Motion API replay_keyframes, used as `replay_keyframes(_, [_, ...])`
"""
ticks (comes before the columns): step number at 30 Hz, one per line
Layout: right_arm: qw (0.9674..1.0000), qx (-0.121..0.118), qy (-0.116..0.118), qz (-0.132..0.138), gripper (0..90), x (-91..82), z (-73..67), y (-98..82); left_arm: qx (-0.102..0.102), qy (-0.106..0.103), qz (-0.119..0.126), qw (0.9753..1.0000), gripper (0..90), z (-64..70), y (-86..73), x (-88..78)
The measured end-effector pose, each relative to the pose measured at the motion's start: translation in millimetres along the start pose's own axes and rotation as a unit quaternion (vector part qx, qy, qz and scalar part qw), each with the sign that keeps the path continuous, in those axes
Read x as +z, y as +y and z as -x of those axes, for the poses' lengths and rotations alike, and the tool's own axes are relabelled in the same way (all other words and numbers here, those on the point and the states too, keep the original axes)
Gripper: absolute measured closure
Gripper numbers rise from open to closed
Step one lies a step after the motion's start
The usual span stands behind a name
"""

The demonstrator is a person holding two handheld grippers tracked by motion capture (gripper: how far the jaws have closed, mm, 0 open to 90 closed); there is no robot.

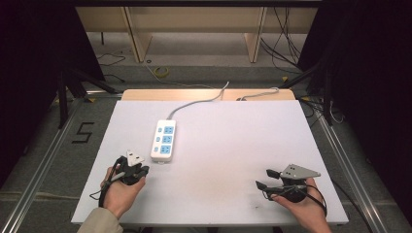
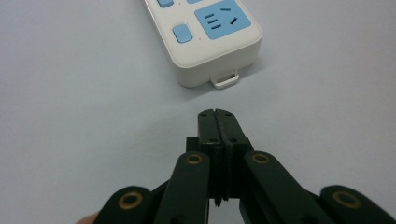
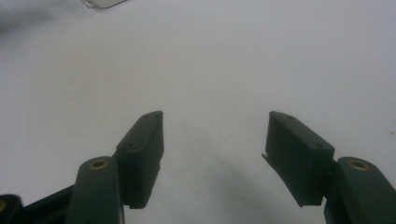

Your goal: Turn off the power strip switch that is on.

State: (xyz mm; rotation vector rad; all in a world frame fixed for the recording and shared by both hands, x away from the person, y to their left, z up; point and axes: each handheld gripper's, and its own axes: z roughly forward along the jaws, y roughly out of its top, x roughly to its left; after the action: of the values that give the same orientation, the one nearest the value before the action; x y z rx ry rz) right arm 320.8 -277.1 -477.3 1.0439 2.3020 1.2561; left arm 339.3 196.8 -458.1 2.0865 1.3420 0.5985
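A white power strip (image 1: pixel 163 141) with blue sockets lies left of the table's middle, its grey cable (image 1: pixel 199 102) running off the far edge. My left gripper (image 1: pixel 144 169) rests on the table just short of the strip's near end, jaws pressed together with nothing between them. In the left gripper view the strip's end (image 2: pixel 210 42) with its small hanging loop (image 2: pixel 225 79) sits a little beyond the shut tips (image 2: pixel 217 114). My right gripper (image 1: pixel 265 178) rests near the front right, open and holding nothing; its jaws (image 3: pixel 215 126) stand wide apart over bare tabletop.
The white tabletop (image 1: pixel 233 141) spans the scene, with its near edge just behind both hands. A wooden strip (image 1: pixel 209 94) borders the far edge. Beyond lie a grey floor, loose cables (image 1: pixel 162 71) and wooden furniture legs (image 1: pixel 139 41). Dark curtains flank both sides.
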Motion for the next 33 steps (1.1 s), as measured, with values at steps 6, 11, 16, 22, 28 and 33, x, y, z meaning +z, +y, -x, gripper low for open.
replay_keyframes(6, [1.0,-0.001,0.0,0.0,38.0,0.0,-0.1,0.1,-0.001,0.001,-0.003,1.0,90.0,-2.0,1.8,1.6])
replay_keyframes(11, [1.0,-0.001,0.0,0.0,38.0,-0.1,-0.5,0.3,-0.002,0.004,-0.005,1.0,90.0,-3.7,3.8,2.5])
replay_keyframes(16, [1.0,-0.002,0.001,-0.001,38.0,0.4,-0.5,0.2,-0.004,0.004,-0.007,1.0,90.0,-4.9,5.2,3.8])
replay_keyframes(22, [1.0,-0.003,0.001,-0.001,38.1,0.1,-0.2,0.2,-0.005,0.006,-0.01,0.9999,90.0,-6.0,7.3,4.9])
replay_keyframes(28, [1.0,-0.003,0.001,-0.001,38.0,0.0,-0.5,0.3,-0.009,0.009,-0.008,0.9999,90.0,-6.2,10.4,6.1])
replay_keyframes(33, [1.0,-0.003,0.001,-0.001,38.0,0.1,-0.6,0.4,-0.009,0.01,-0.01,0.9999,90.0,-6.3,11.9,6.7])
